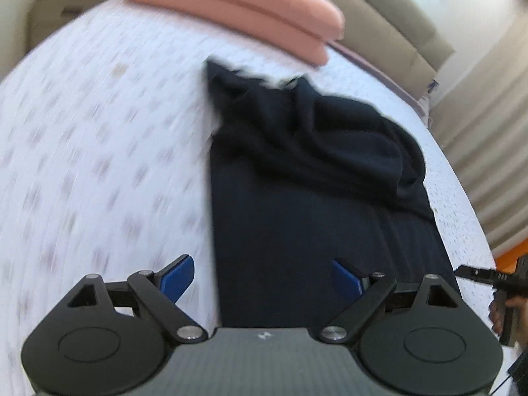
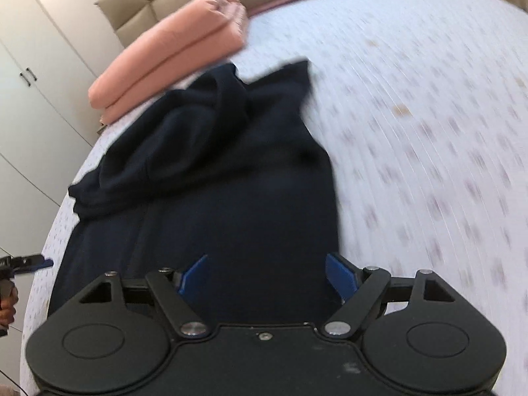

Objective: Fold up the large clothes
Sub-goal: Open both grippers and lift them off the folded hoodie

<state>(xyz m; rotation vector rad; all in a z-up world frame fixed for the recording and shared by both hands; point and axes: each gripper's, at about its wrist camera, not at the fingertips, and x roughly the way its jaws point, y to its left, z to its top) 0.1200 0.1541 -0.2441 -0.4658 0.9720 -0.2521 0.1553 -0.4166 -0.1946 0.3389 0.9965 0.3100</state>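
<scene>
A dark navy garment (image 1: 313, 181) lies lengthwise on the bed, flat near me and bunched into folds at its far end. My left gripper (image 1: 264, 277) is open above the garment's left edge, one blue pad (image 1: 178, 280) over the sheet and the other over the cloth. It holds nothing. In the right wrist view the same garment (image 2: 231, 198) fills the middle. My right gripper (image 2: 267, 275) is open over the garment's near end with nothing between its pads. Its right fingertip (image 2: 340, 277) sits near the cloth's right edge.
The bed's white patterned sheet (image 1: 99, 148) spreads wide beside the garment. A folded pink blanket (image 2: 171, 52) lies at the head of the bed against a beige headboard (image 1: 396, 16). White wardrobe doors (image 2: 29, 76) stand beyond the bed's side.
</scene>
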